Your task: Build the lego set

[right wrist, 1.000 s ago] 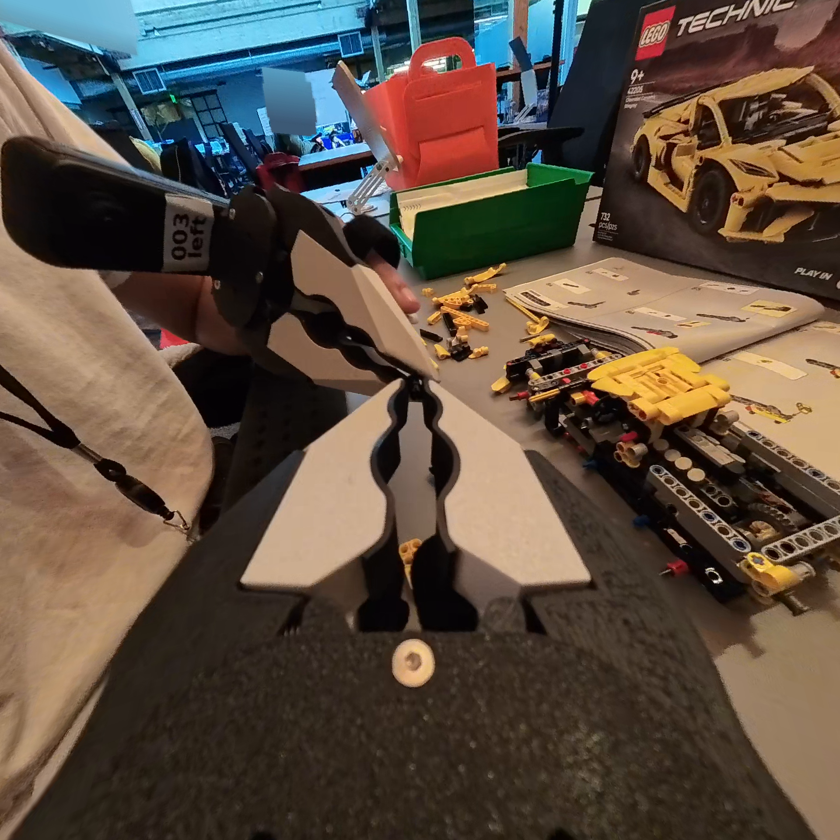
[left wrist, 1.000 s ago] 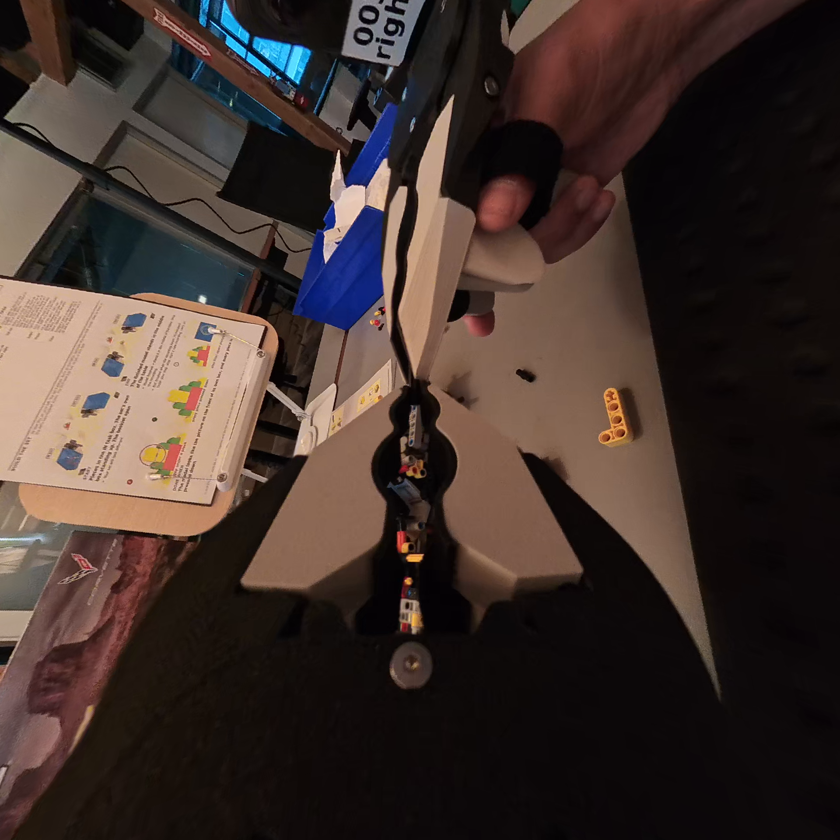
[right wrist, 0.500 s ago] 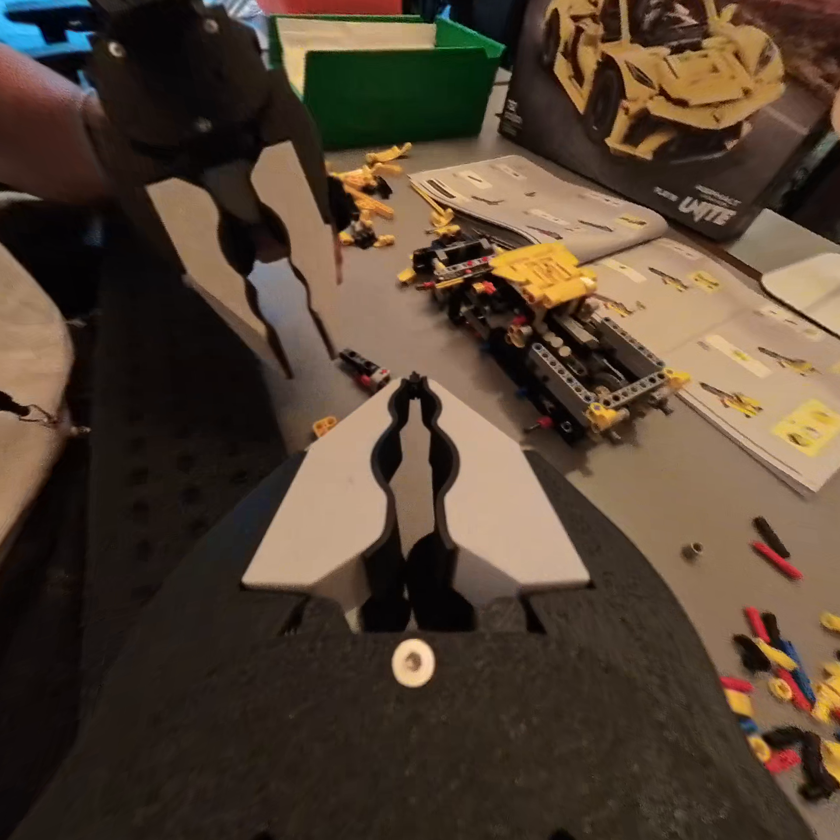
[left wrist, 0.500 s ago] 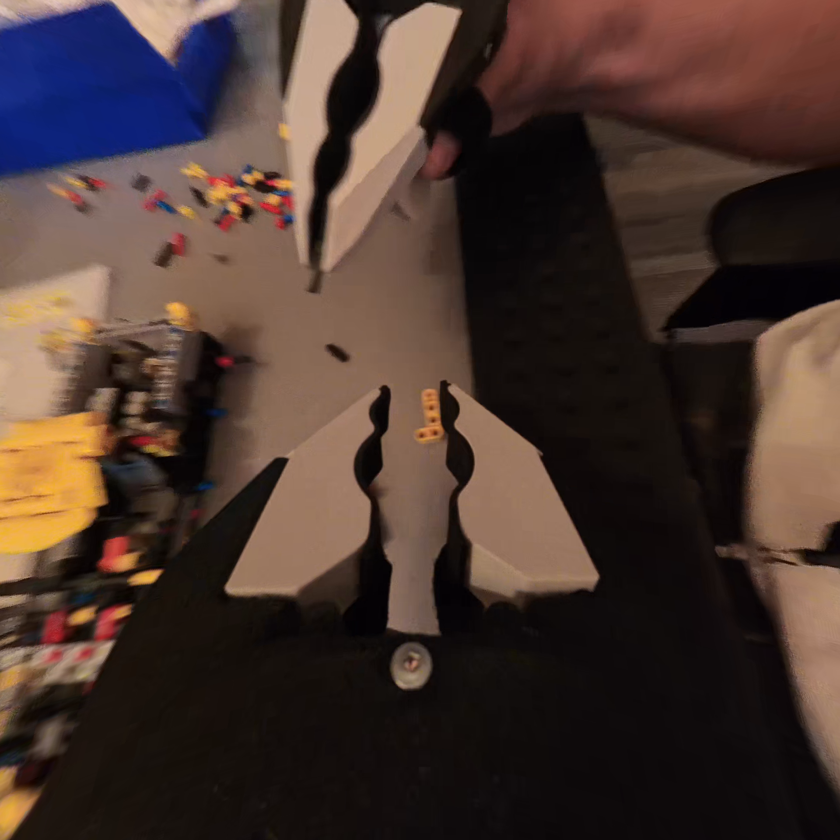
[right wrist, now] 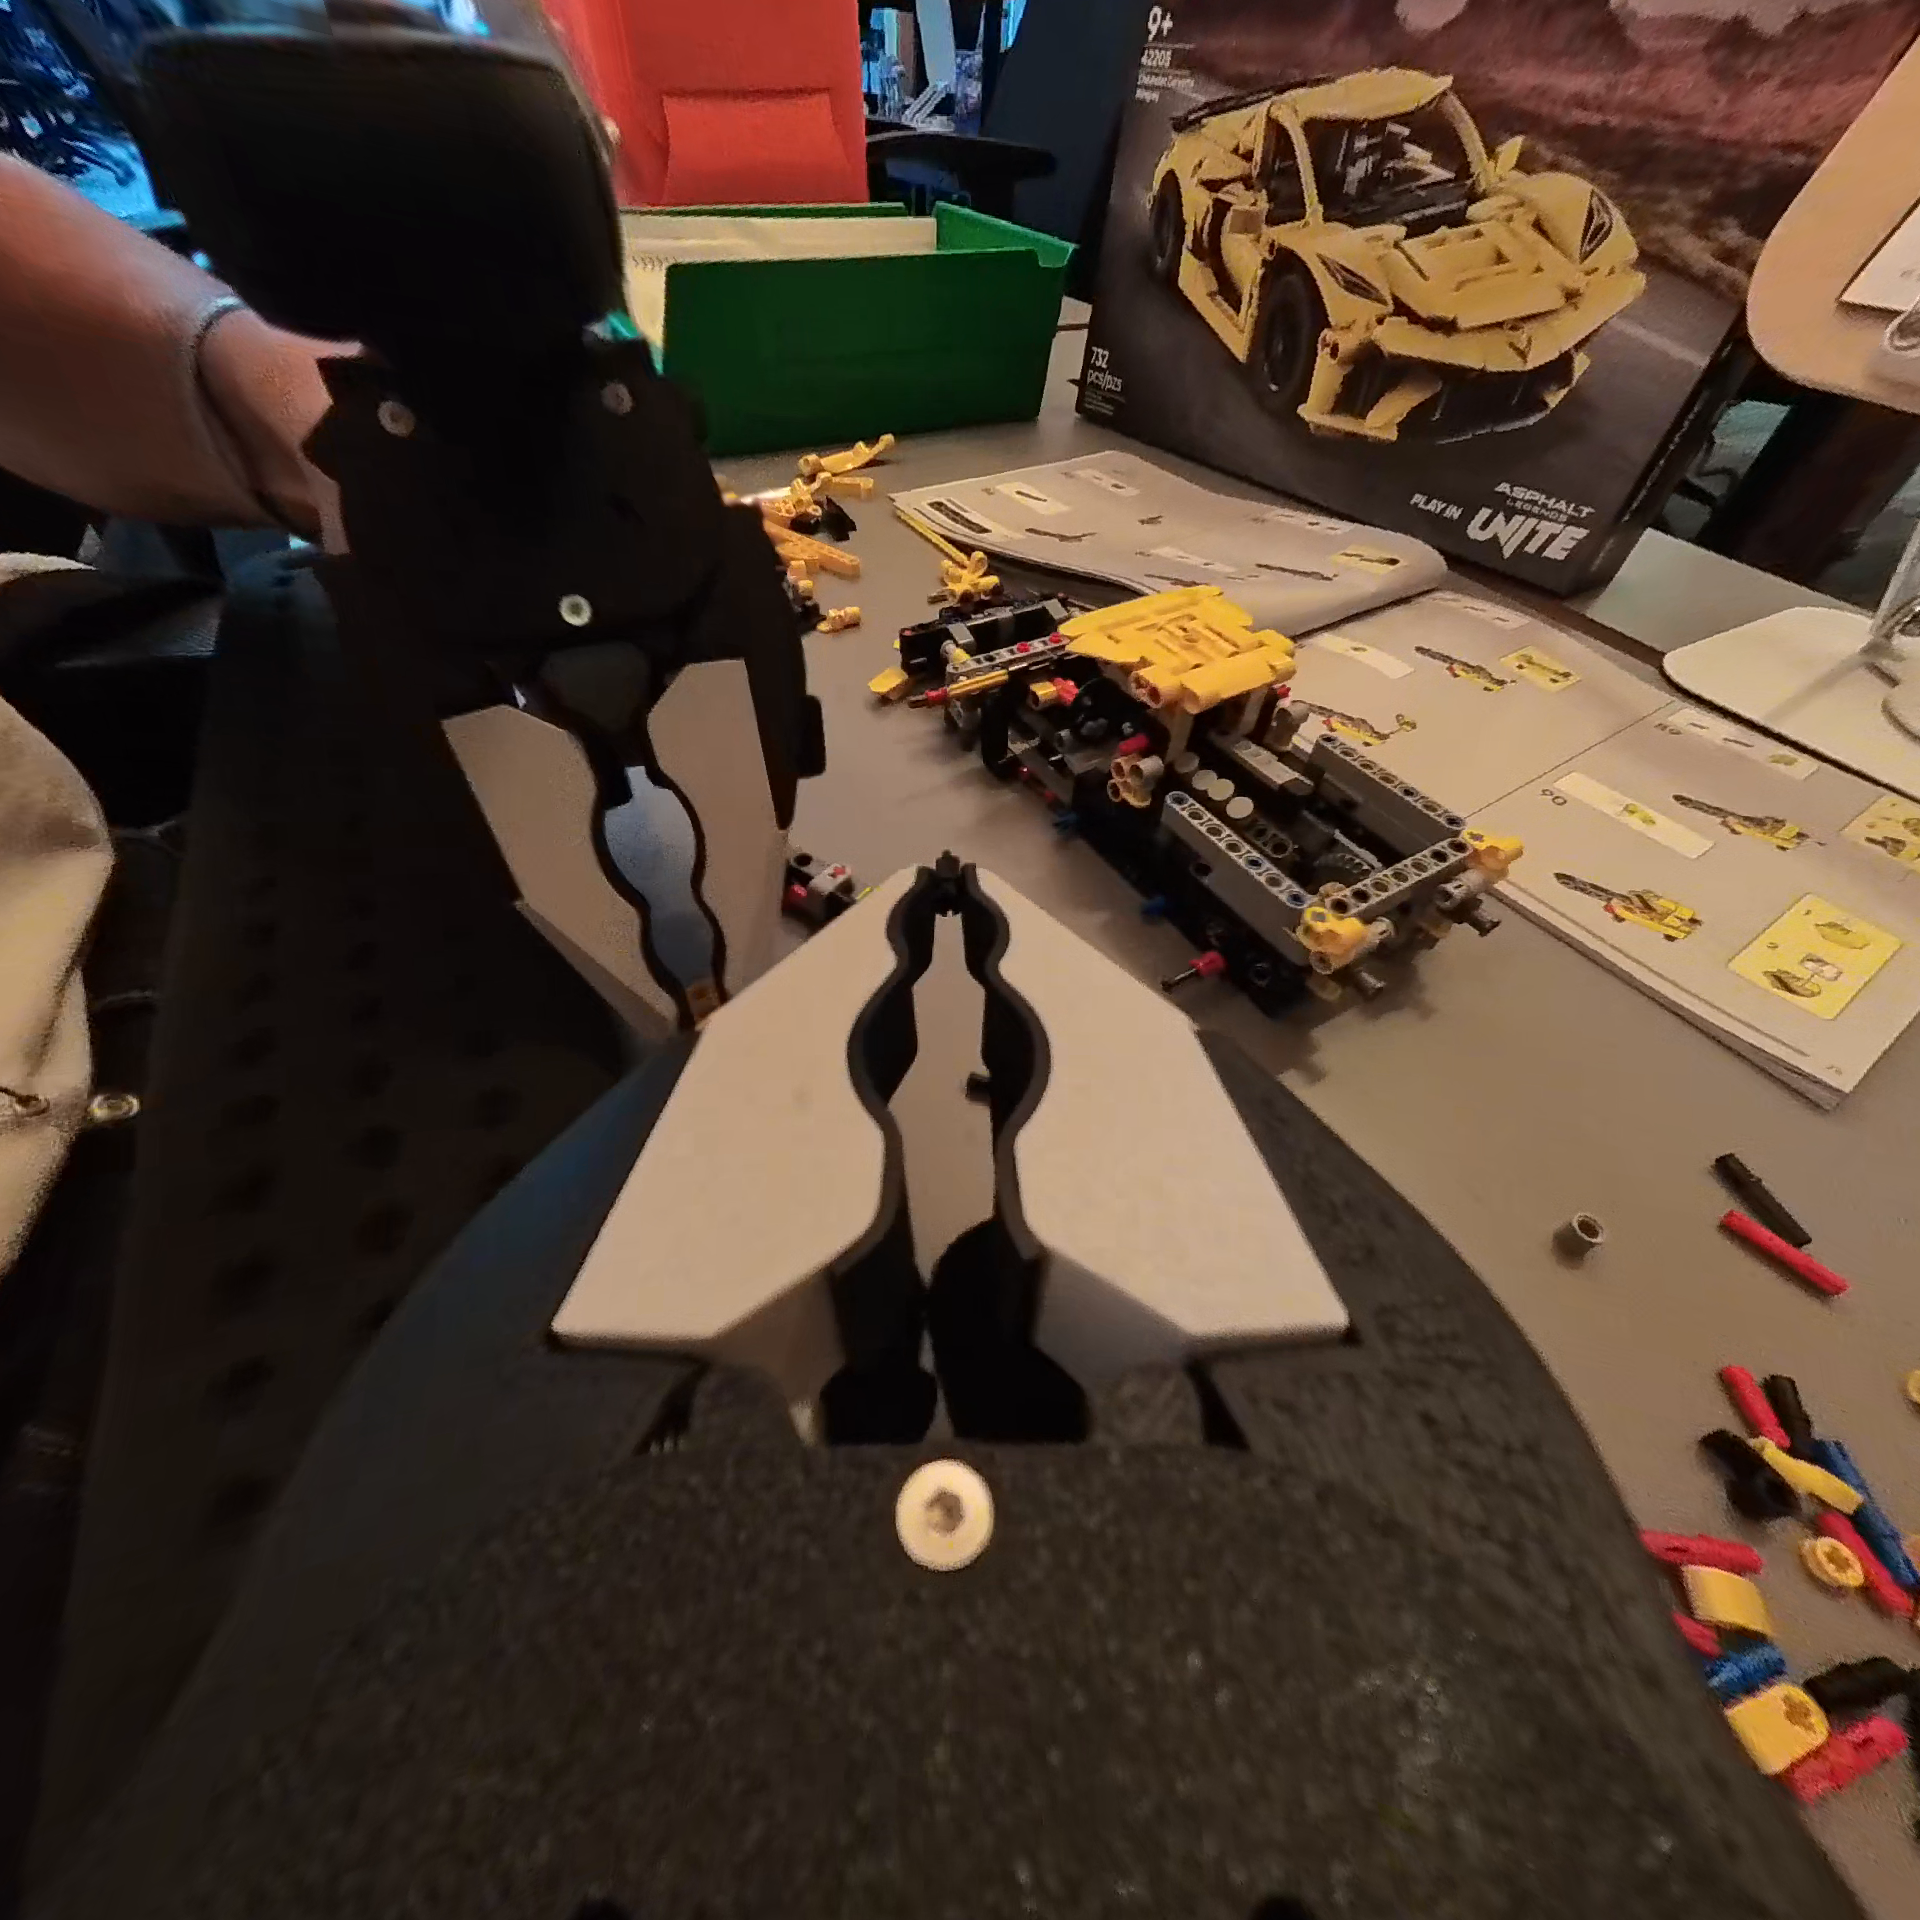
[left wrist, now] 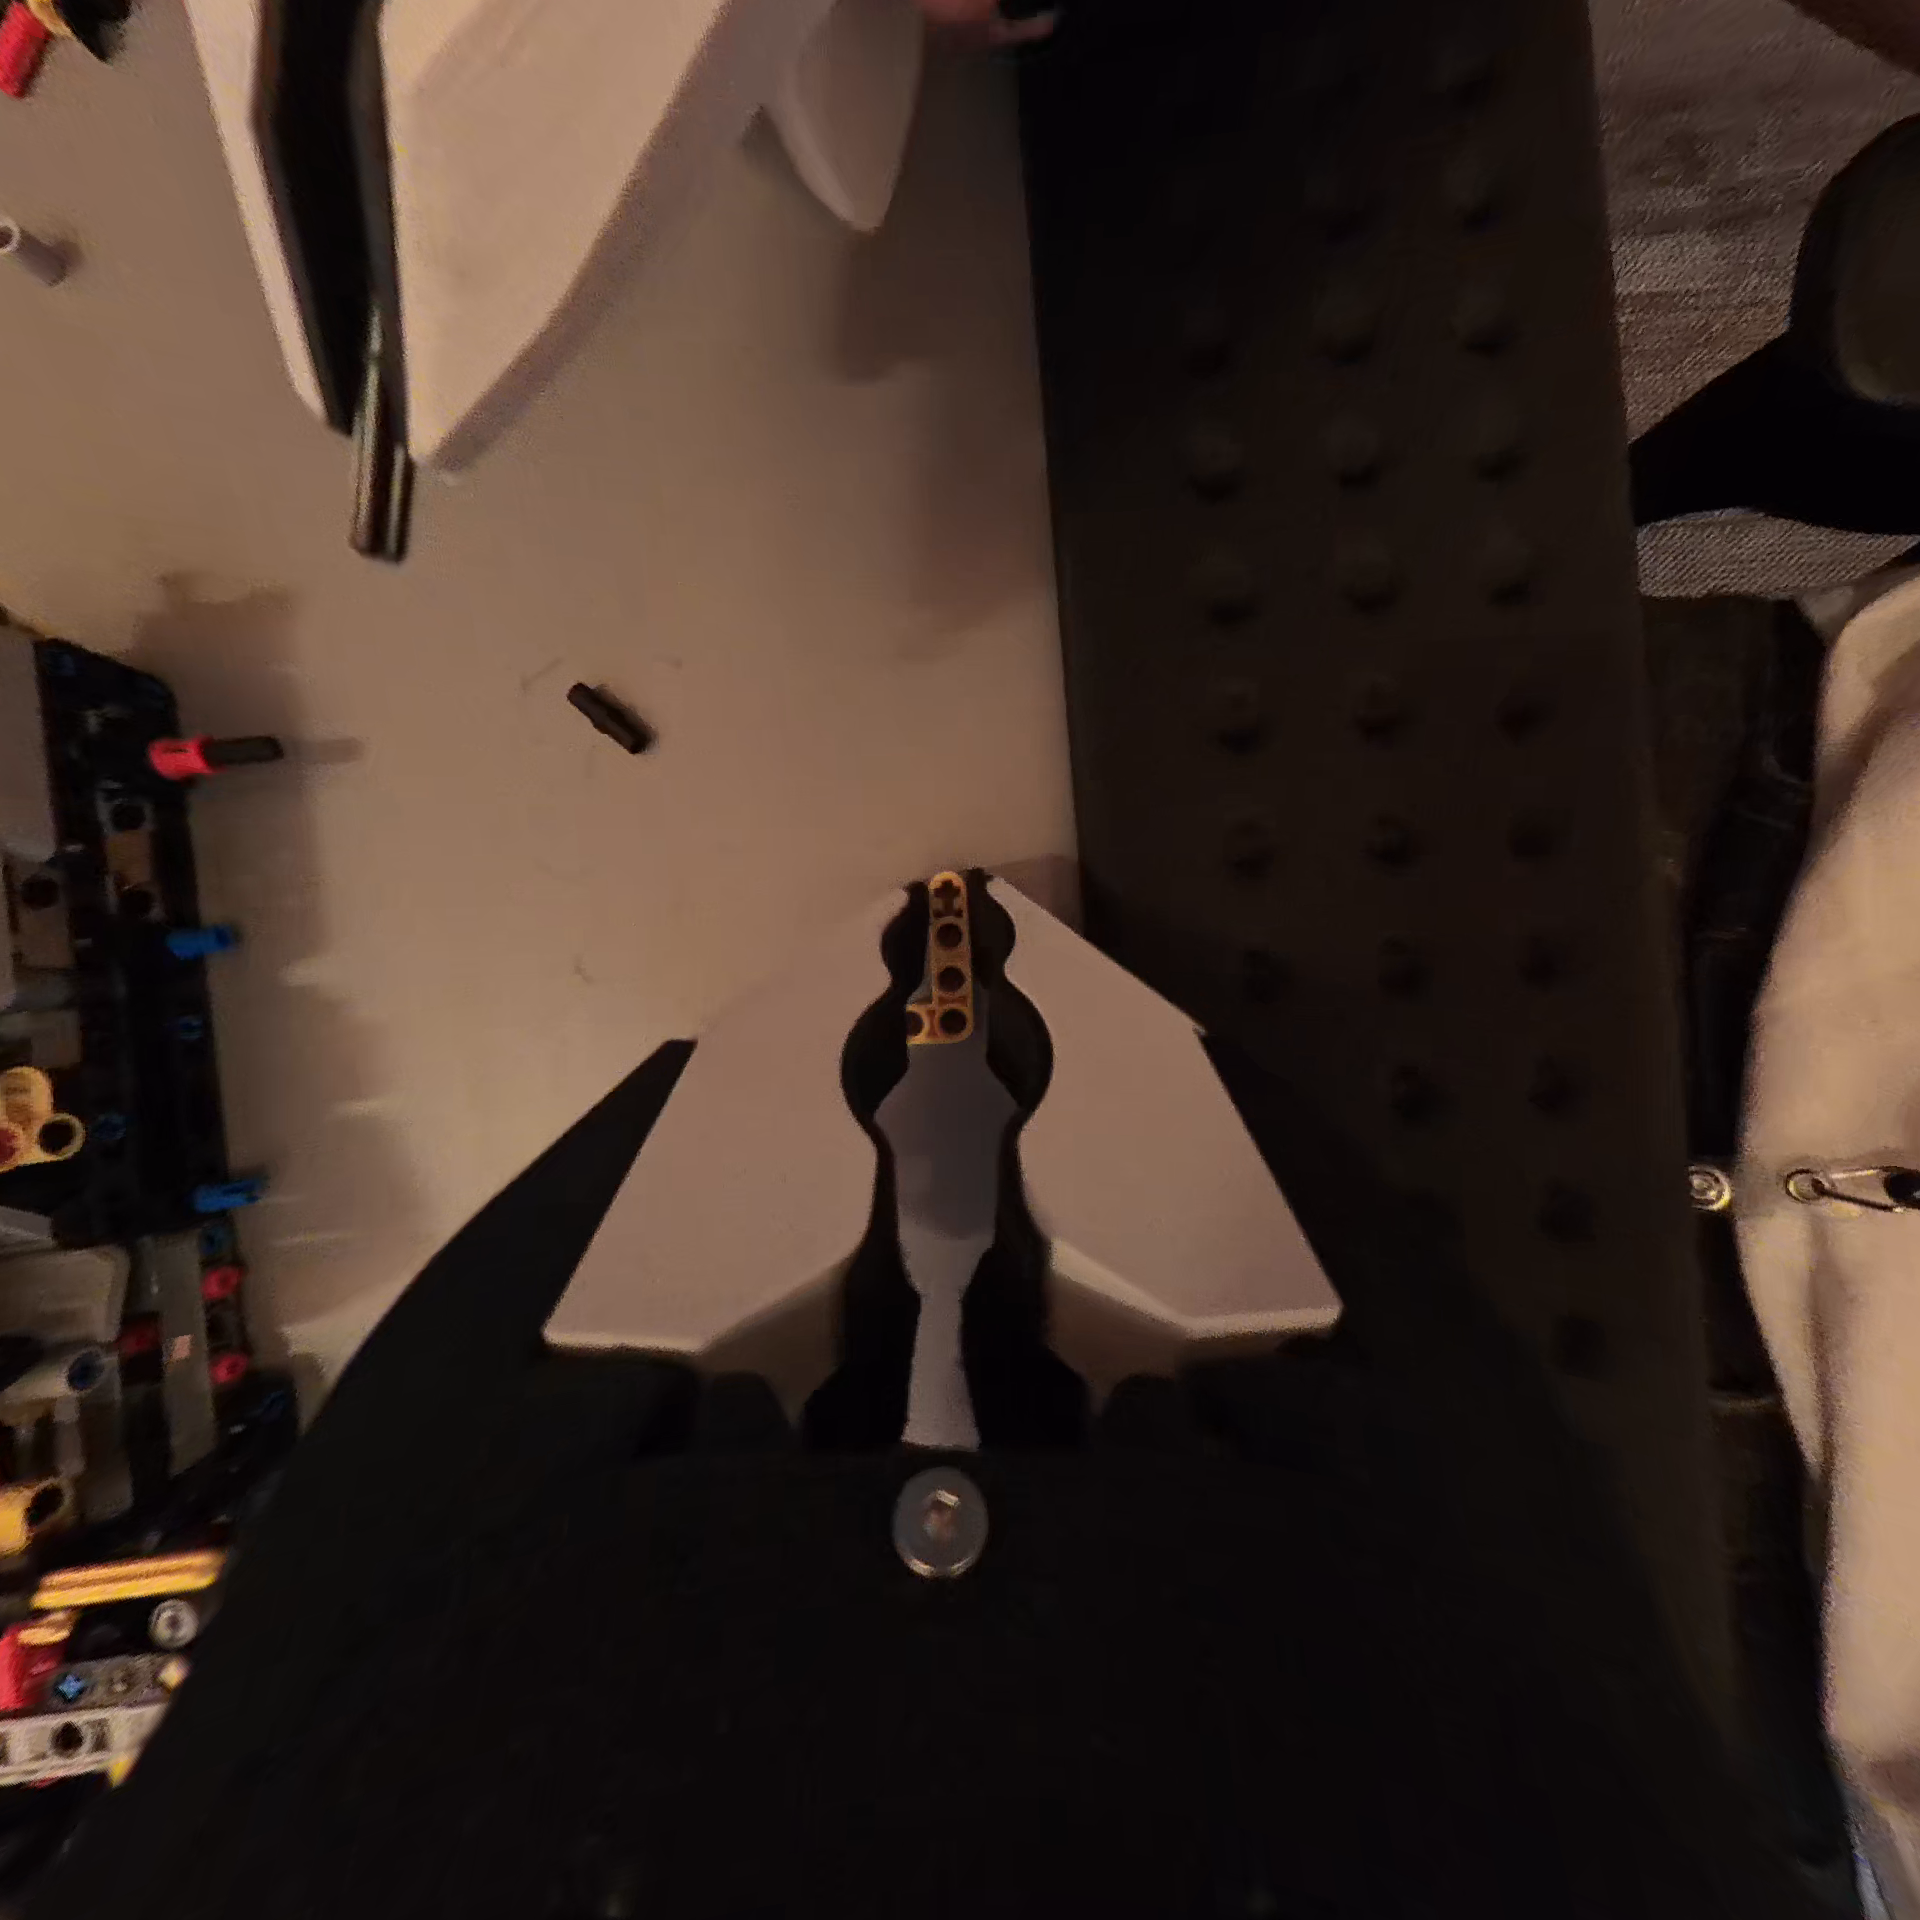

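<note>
My left gripper (left wrist: 951,888) points down at the grey table (left wrist: 727,582) and is shut on a yellow L-shaped beam (left wrist: 948,961), both pads against its long arm. It also shows in the right wrist view (right wrist: 701,987), with a bit of yellow at its tips. My right gripper (right wrist: 945,878) is shut on a small black pin (right wrist: 945,868) that sticks out of its tips. It hangs above the table at the upper left of the left wrist view (left wrist: 384,447). The partly built car chassis (right wrist: 1195,769) lies just beyond my right gripper.
A loose black pin (left wrist: 611,717) lies on the table. A small grey and black piece (right wrist: 821,883) sits between the grippers. The open instruction booklet (right wrist: 1558,831), set box (right wrist: 1455,260), green bin (right wrist: 852,343) and loose pins (right wrist: 1787,1507) surround the chassis. A black dimpled strip (left wrist: 1351,727) borders the table. The left gripper's tips are roughly 10 cm from the right gripper's.
The grippers were tip to tip, then parted. My left gripper opened, swung down over the yellow L-shaped beam on the table and closed on it. My right gripper stayed shut on the black pin.
</note>
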The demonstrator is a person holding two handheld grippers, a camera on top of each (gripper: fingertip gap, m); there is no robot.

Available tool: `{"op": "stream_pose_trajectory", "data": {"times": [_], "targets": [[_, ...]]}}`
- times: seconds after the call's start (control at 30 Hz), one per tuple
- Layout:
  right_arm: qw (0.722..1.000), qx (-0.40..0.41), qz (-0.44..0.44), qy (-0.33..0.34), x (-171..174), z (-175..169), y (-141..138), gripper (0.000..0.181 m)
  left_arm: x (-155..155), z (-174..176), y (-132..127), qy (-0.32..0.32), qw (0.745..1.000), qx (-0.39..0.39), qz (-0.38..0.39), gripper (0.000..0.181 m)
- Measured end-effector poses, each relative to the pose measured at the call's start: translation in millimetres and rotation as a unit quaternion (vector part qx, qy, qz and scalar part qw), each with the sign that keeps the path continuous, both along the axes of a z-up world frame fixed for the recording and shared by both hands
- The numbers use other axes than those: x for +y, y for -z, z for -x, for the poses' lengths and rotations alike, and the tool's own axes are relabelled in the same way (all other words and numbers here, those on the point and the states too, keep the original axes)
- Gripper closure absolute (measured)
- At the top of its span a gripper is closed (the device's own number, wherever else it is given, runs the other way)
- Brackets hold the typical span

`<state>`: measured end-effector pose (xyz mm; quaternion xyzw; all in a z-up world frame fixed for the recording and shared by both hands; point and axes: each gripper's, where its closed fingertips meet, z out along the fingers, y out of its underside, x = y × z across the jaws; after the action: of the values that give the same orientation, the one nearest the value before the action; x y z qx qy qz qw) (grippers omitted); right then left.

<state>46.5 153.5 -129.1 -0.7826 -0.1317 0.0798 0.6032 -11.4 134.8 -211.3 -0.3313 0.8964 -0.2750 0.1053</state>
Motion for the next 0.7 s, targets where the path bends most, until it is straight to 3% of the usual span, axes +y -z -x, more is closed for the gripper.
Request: {"op": "stream_pose_trajectory", "data": {"times": [0.13,0.17,0.23,0.3,0.4,0.47,0.6,0.7], "targets": [[1.0,0.022,-0.023,0.004,-3.4,-4.0,-8.7,0.177,15.4,-4.6,-1.5,-0.024,0.999,-0.017,-0.023,0.175],[0.999,0.031,-0.03,0.005,-4.0,-5.1,-11.9,0.177,16.1,-6.0,-7.4,-0.027,0.999,-0.029,-0.001,0.175],[0.997,0.054,-0.058,0.014,-5.1,-9.3,-23.5,0.177,10.1,-8.9,-37.6,-0.037,0.991,-0.058,0.114,0.174],[0.991,0.098,-0.088,-0.006,-6.4,-0.5,-40.0,0.177,13.8,-16.0,-88.6,-0.075,0.948,-0.093,0.297,0.175],[0.975,0.158,-0.152,-0.029,-0.9,23.0,-76.1,0.178,44.0,-16.8,-156.3,-0.111,0.818,-0.129,0.55,0.175],[0.975,0.161,-0.152,-0.03,14.3,36.6,-85.6,0.178,61.9,-12.3,-173.1,-0.114,0.754,-0.137,0.632,0.175],[0.969,0.18,-0.167,-0.03,36.8,45.1,-101.9,0.178,69.4,-2.6,-181.3,-0.098,0.71,-0.131,0.685,0.175],[0.974,0.171,-0.146,-0.041,49.8,52.2,-93.3,0.178,73.7,-1.3,-184.7,-0.097,0.683,-0.127,0.713,0.175]]}}
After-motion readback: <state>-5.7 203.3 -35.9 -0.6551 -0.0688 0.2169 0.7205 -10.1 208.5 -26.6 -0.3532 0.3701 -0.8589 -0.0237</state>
